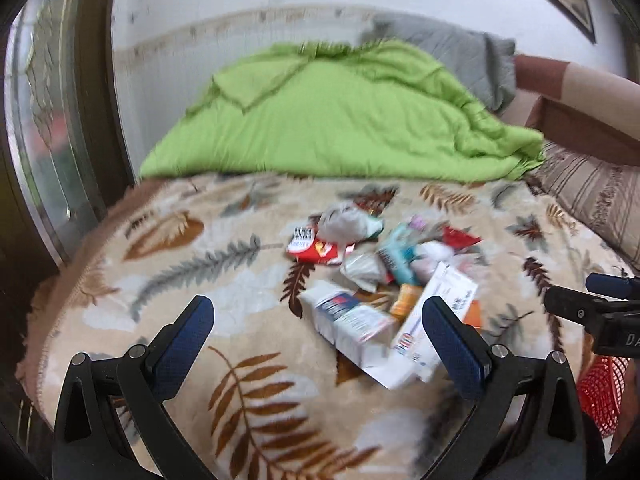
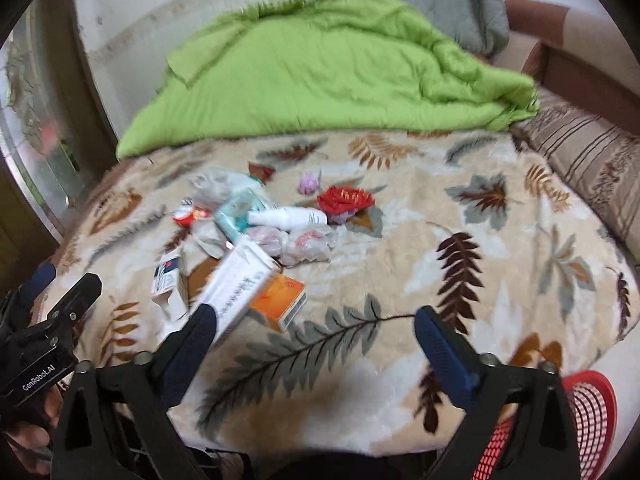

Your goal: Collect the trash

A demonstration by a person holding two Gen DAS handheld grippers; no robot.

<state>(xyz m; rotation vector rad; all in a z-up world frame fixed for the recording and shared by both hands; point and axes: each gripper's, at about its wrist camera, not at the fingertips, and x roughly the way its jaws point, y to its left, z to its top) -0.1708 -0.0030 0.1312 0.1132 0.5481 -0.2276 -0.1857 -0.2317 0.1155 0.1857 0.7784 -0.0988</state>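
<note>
A pile of trash lies on the leaf-patterned blanket [image 1: 168, 280] of a bed: white cartons [image 1: 352, 324] [image 2: 240, 288], an orange box [image 2: 282, 296], a white bottle [image 2: 292, 216], a red wrapper [image 1: 320, 250] [image 2: 346, 199], crumpled paper [image 1: 344, 222] and a teal pack [image 2: 236, 216]. My left gripper [image 1: 318, 316] is open and empty, hovering just in front of the cartons. My right gripper [image 2: 316, 326] is open and empty, to the right of the pile, its left finger near the long carton. Each gripper shows at the edge of the other's view.
A green duvet [image 1: 340, 120] and a grey pillow [image 1: 452, 56] lie at the far end of the bed. A striped cushion [image 2: 592, 160] lies at the right. A red mesh basket [image 2: 584, 412] [image 1: 604, 396] stands below the bed's near right edge. A window is at the left.
</note>
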